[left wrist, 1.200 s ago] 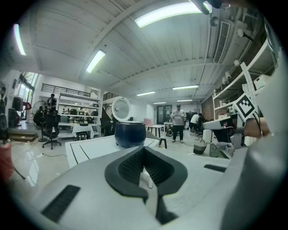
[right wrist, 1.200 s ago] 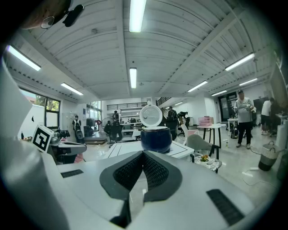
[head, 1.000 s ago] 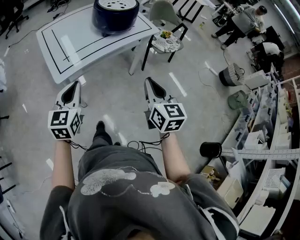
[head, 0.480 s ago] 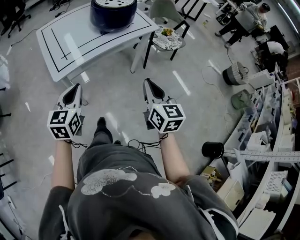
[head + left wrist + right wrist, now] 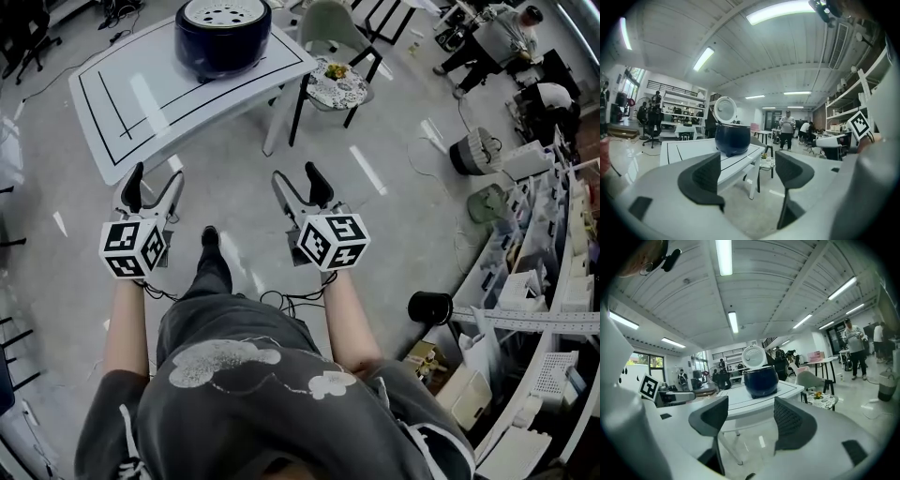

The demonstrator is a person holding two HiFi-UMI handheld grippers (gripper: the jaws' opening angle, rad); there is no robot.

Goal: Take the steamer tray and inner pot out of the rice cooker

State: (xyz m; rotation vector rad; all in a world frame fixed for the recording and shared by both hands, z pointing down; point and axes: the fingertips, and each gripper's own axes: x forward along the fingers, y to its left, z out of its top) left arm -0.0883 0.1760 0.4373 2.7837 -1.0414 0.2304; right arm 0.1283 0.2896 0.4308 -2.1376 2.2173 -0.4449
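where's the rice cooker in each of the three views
Head view: rice cooker at the top, left of centre, on the table.
Left gripper view: rice cooker just left of centre, lid up.
Right gripper view: rice cooker near centre, lid up.
Shared landmark: the white table with black lines beneath it.

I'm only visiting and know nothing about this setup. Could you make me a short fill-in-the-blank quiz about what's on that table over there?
1. The rice cooker stands on a ____ table.
2. The cooker's body is dark ____.
3. Its lid is not shut but ____.
4. The white steamer tray in the cooker's top is dotted with ____.

Missing words: white; blue; open; holes.
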